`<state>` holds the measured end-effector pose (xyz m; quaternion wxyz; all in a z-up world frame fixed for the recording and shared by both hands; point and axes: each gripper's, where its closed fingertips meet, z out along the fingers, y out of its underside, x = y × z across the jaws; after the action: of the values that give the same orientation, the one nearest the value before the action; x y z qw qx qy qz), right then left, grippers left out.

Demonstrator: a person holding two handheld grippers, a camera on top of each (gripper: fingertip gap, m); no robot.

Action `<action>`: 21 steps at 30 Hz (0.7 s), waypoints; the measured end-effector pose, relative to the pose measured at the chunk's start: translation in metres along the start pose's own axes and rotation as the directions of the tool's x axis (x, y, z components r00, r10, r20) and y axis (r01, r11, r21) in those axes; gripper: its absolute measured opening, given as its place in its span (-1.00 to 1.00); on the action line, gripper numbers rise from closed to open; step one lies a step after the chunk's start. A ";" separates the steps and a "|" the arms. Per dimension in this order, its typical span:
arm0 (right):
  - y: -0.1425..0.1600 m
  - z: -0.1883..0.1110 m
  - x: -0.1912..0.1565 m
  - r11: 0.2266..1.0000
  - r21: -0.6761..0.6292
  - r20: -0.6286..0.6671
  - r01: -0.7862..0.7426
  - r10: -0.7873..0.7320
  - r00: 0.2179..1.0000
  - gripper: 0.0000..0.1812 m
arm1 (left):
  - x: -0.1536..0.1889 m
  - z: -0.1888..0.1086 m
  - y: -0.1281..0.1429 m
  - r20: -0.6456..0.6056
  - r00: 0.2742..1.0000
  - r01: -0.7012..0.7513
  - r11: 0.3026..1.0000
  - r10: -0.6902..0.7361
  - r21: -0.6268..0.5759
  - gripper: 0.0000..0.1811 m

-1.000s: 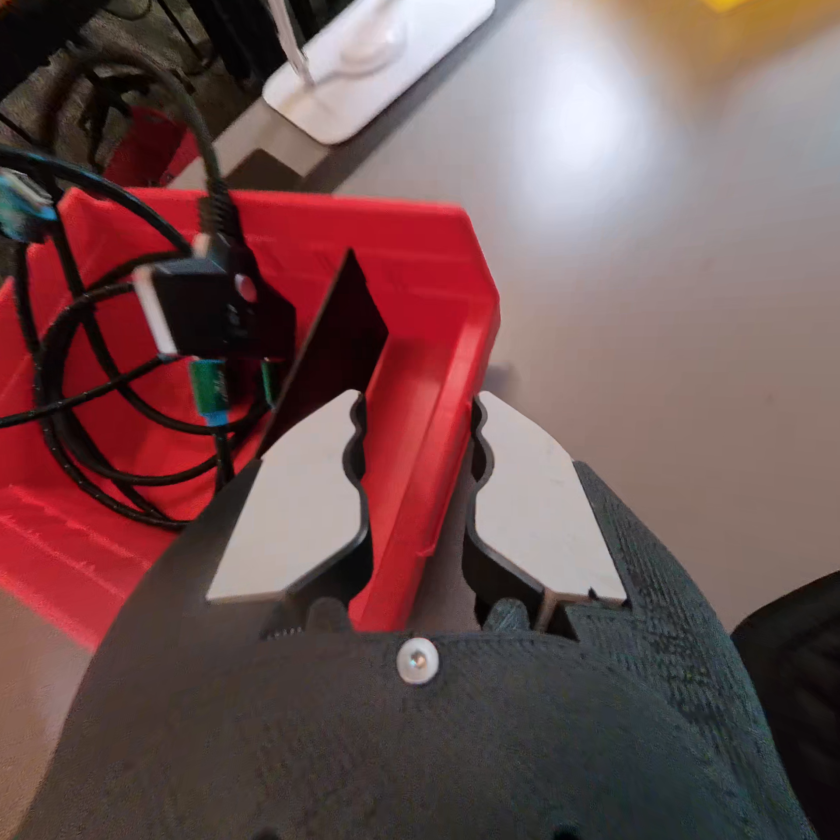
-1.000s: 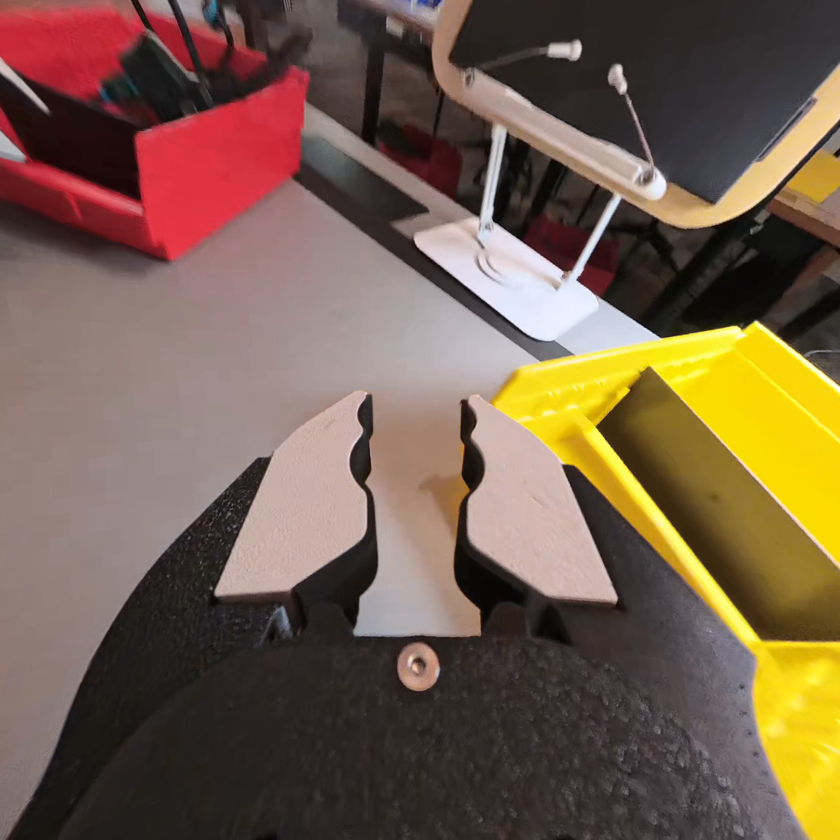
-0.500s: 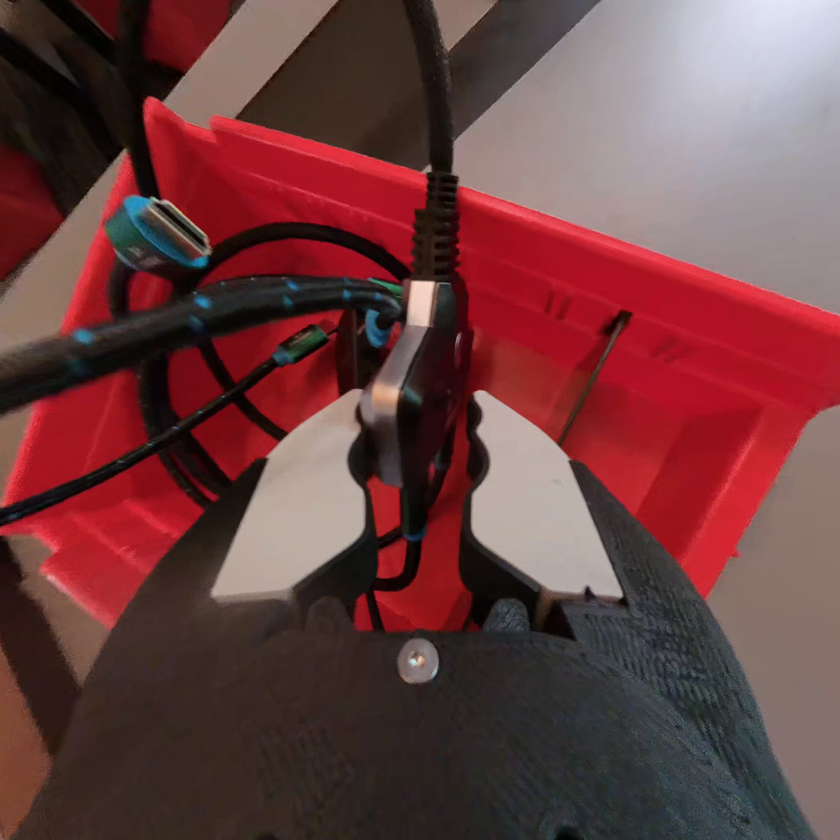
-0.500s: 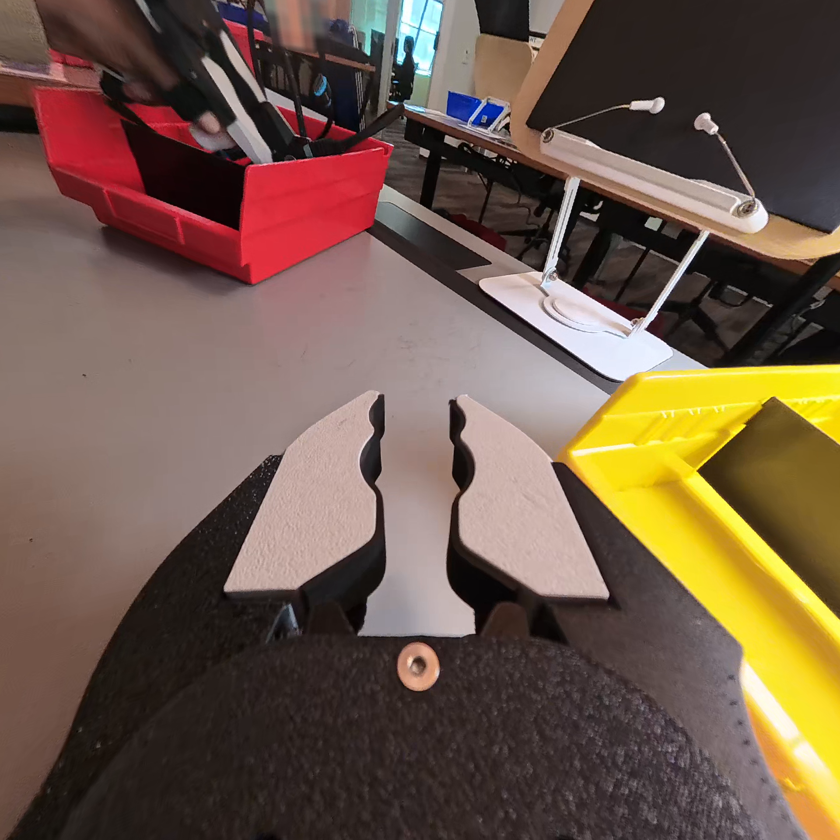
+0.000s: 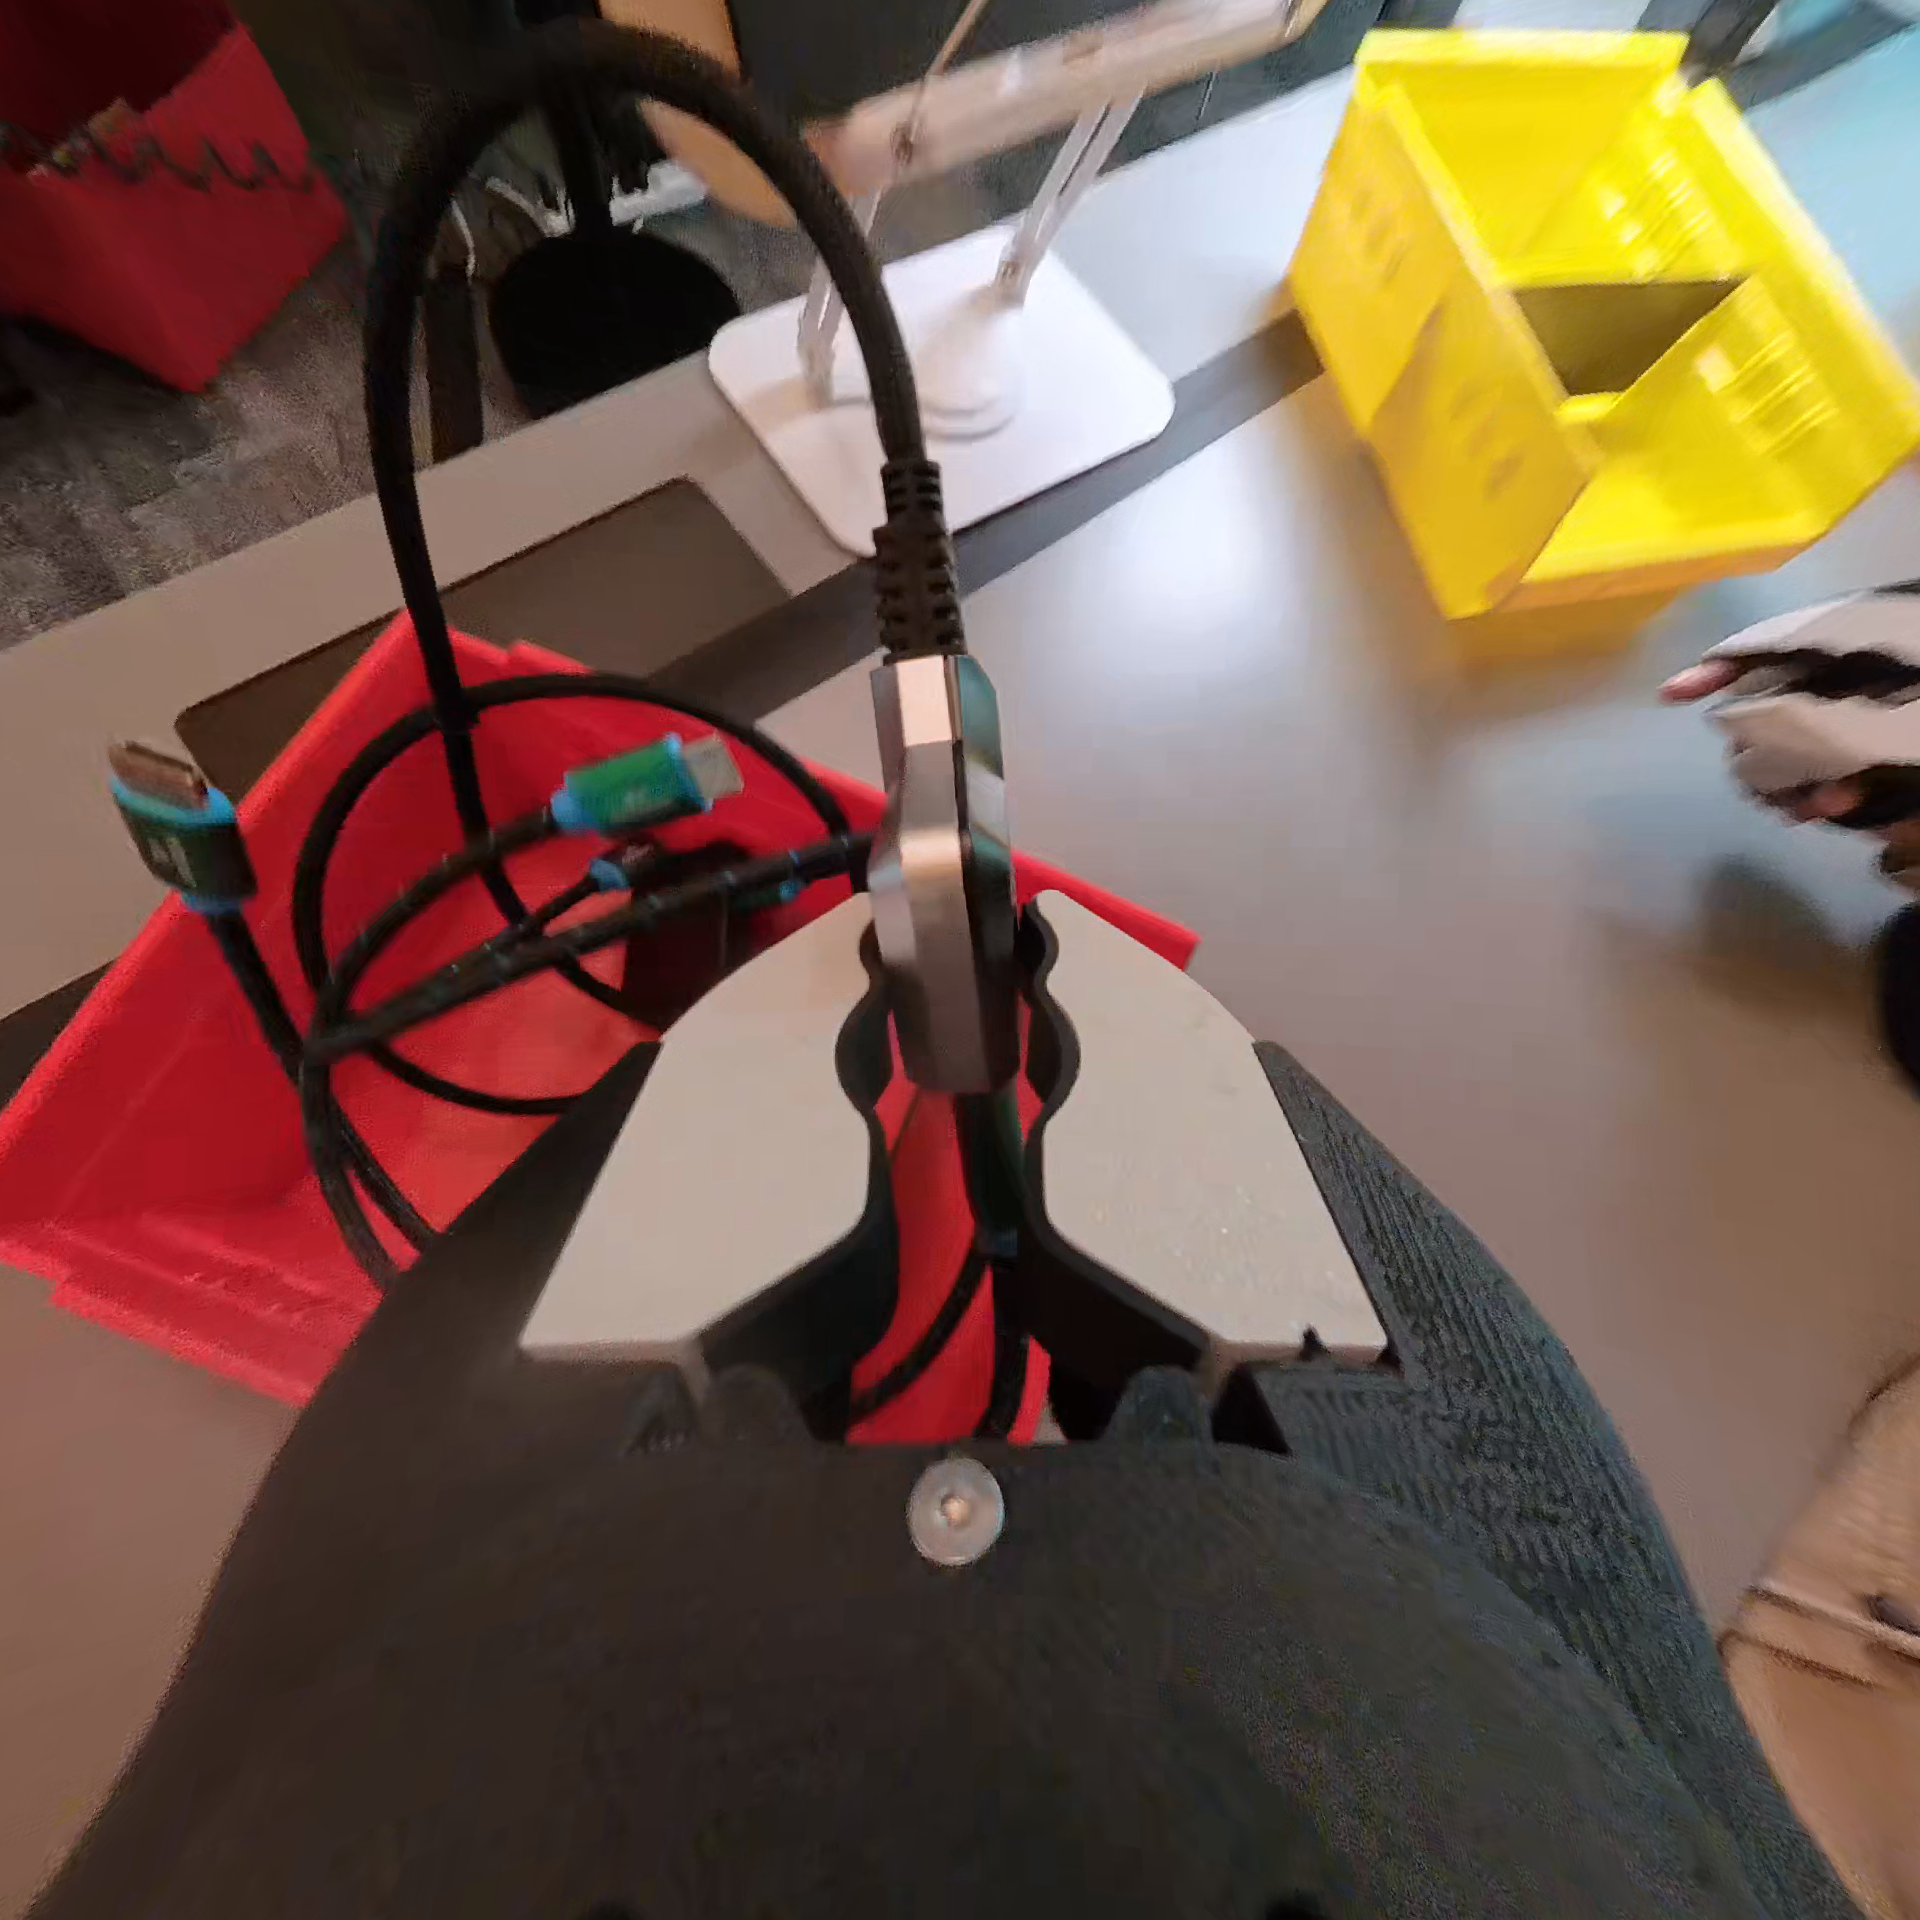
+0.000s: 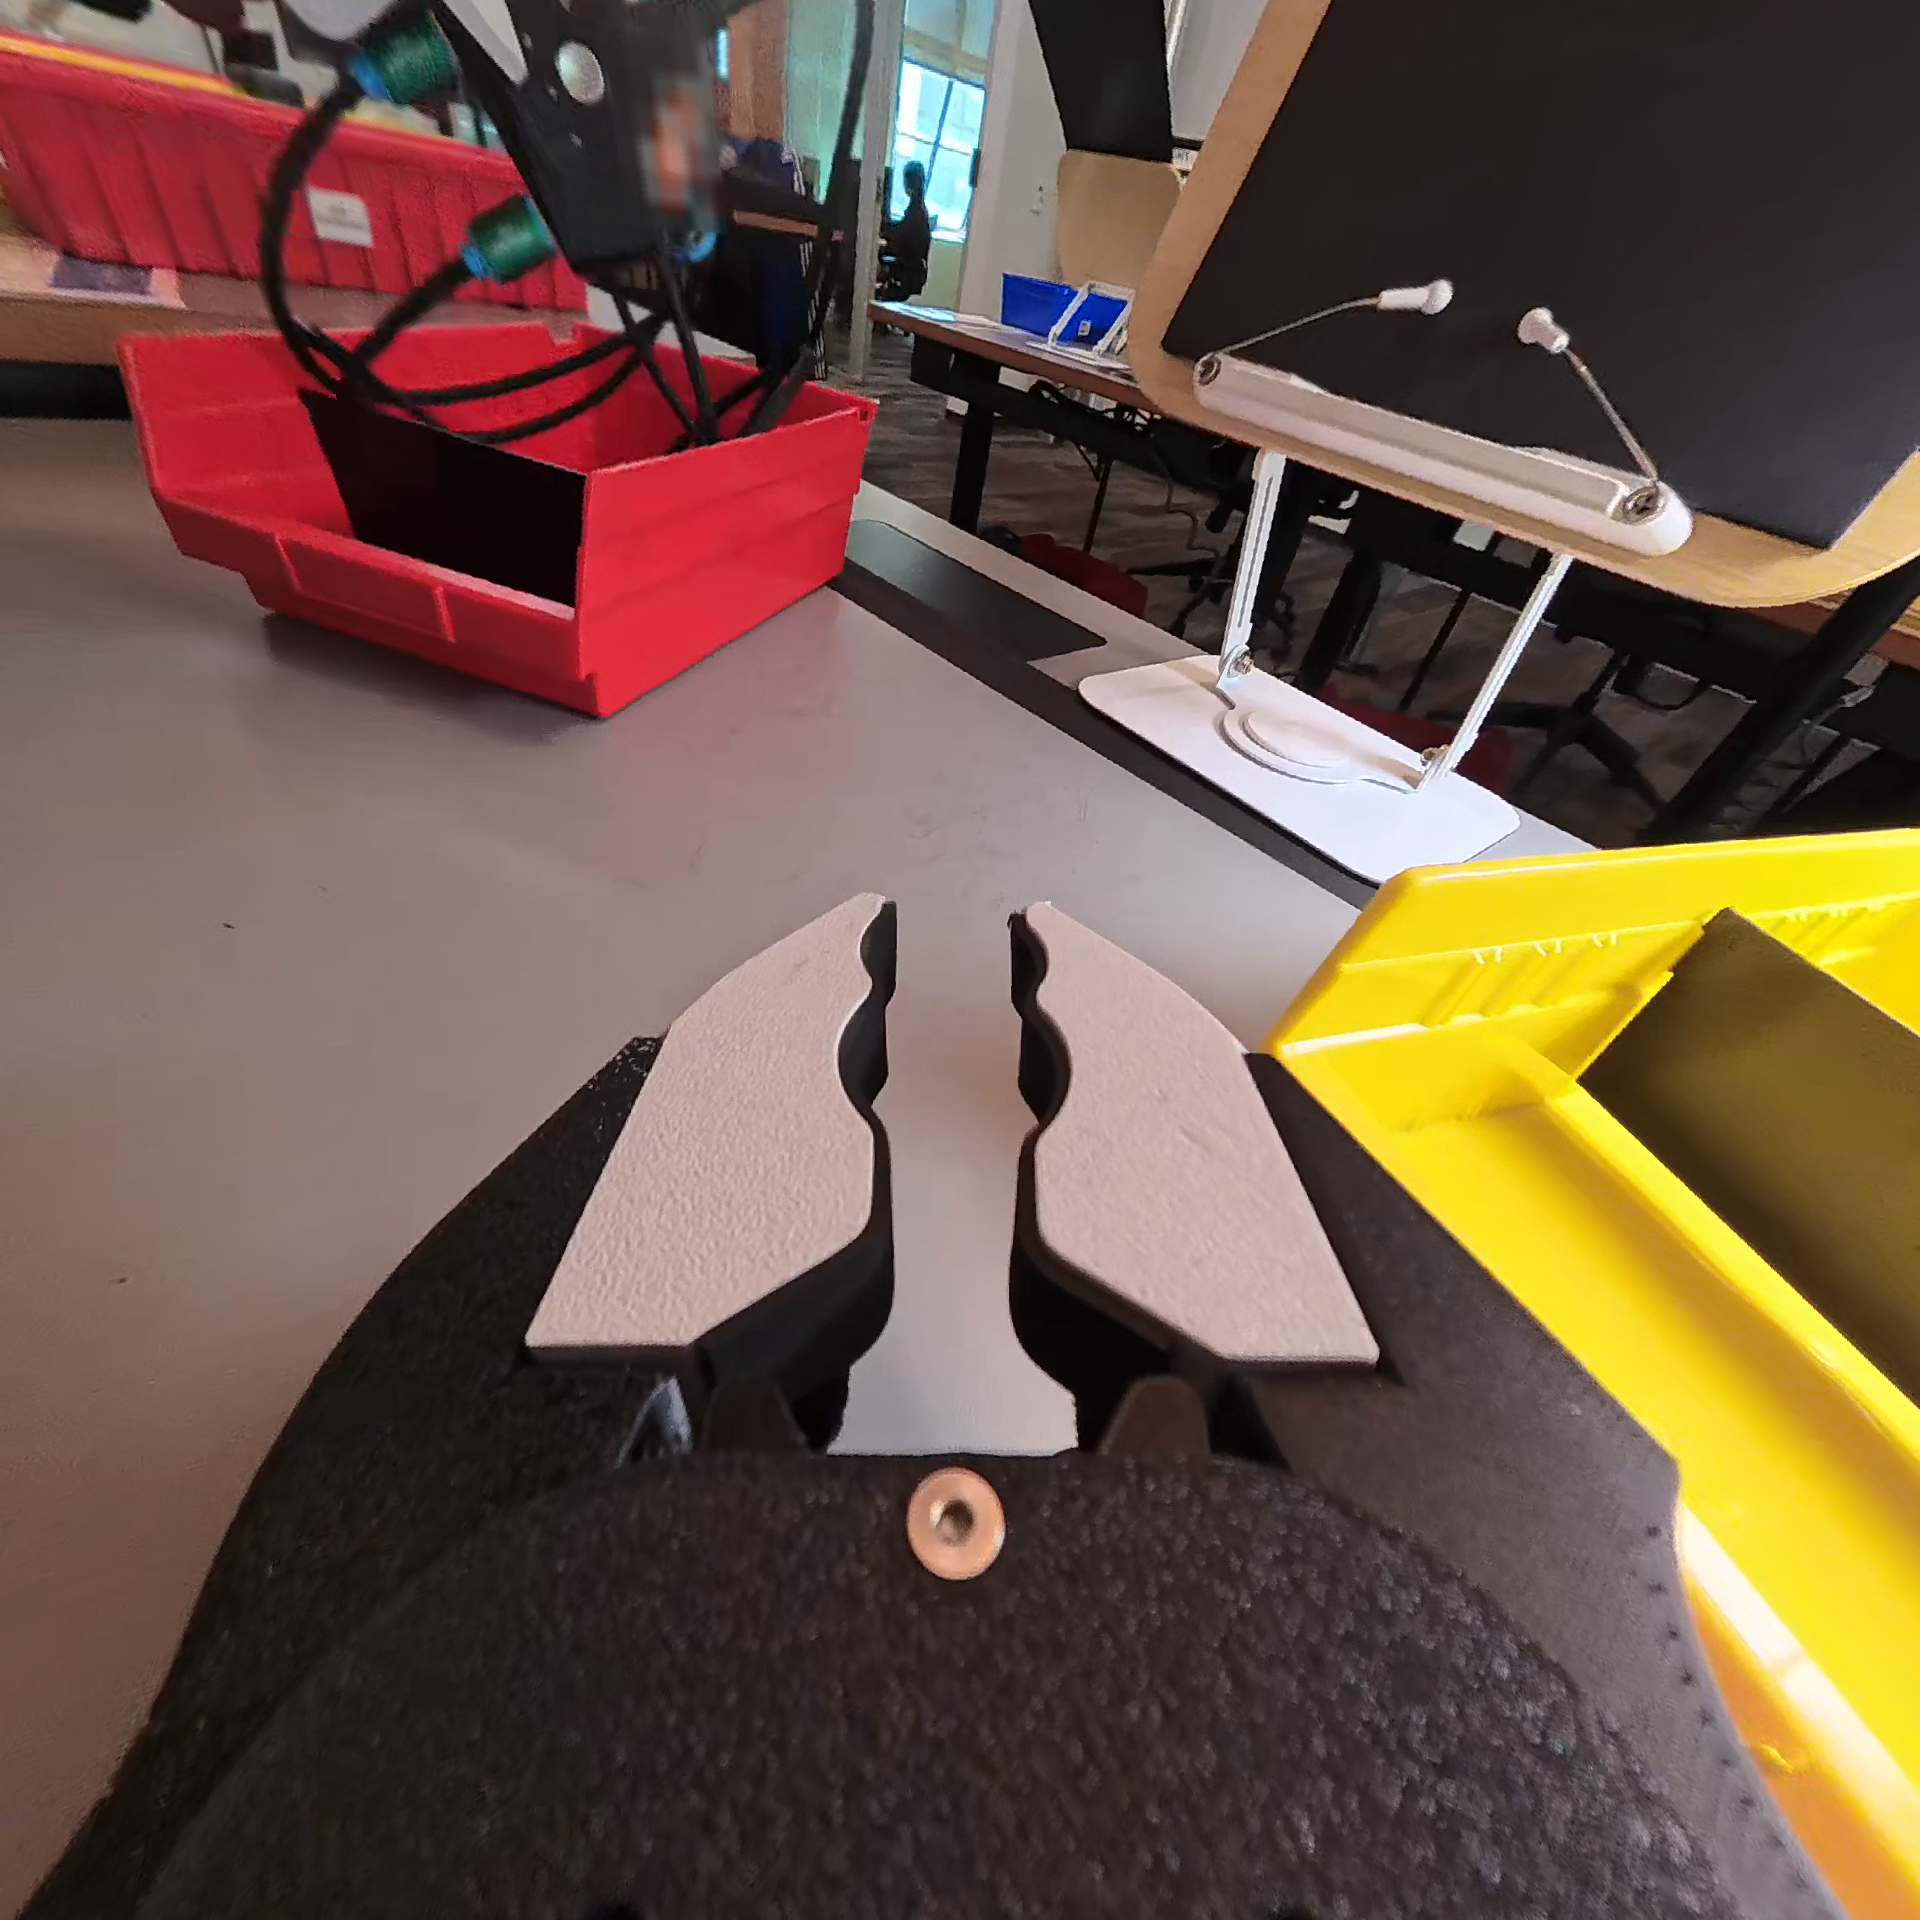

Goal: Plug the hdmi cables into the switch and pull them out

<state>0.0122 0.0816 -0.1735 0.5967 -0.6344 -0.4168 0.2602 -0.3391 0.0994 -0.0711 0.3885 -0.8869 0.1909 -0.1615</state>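
Note:
My left gripper [image 5: 951,925] is shut on the HDMI switch [image 5: 935,790], a thin black and silver slab held edge-on above the red bin [image 5: 156,1174]. A thick black braided cable [image 5: 862,312] runs out of the switch's top end. Thinner cables trail from the switch down into the bin, with a green and blue plug [image 5: 644,795] and a black and blue plug [image 5: 171,821] hanging loose. In the right wrist view the raised switch [image 6: 592,156] is at the top left over the red bin [image 6: 707,551]. My right gripper [image 6: 954,914] is slightly open and empty over the grey table [image 6: 312,935].
A yellow bin [image 6: 1558,1143] with a dark divider stands right beside my right gripper and also shows in the left wrist view [image 5: 1475,457]. A white stand base [image 6: 1299,769] holding a tilted board sits at the table's far edge. Beyond the edge are chairs and desks. About 35 centimetres separates my left fingertips from my right.
My left gripper moved over the red bin, shut on the switch and lifted it out with the cables trailing. My right gripper's jaws have narrowed a little.

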 end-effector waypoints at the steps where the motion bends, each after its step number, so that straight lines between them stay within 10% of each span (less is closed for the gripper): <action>1: -0.002 -0.001 0.001 1.000 0.006 -0.003 -0.004 0.004 1.000 -0.78 | 0.005 -0.008 -0.008 -0.015 1.000 0.017 0.999 -0.017 0.032 -0.75; 13: -0.002 -0.003 0.004 0.999 0.016 -0.011 -0.031 0.031 0.999 -0.80 | 0.016 -0.072 -0.071 0.040 0.998 0.035 0.972 -0.045 0.232 -0.74; 21: -0.001 -0.002 0.004 0.999 0.008 -0.009 -0.032 0.033 0.999 -0.80 | -0.006 -0.092 -0.084 0.268 0.962 -0.089 0.984 0.044 0.157 -0.74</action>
<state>0.0159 0.0833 -0.1717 0.5967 -0.6399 -0.4028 0.2687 -0.3664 0.0963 0.0506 0.4887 -0.8578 0.1531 -0.0442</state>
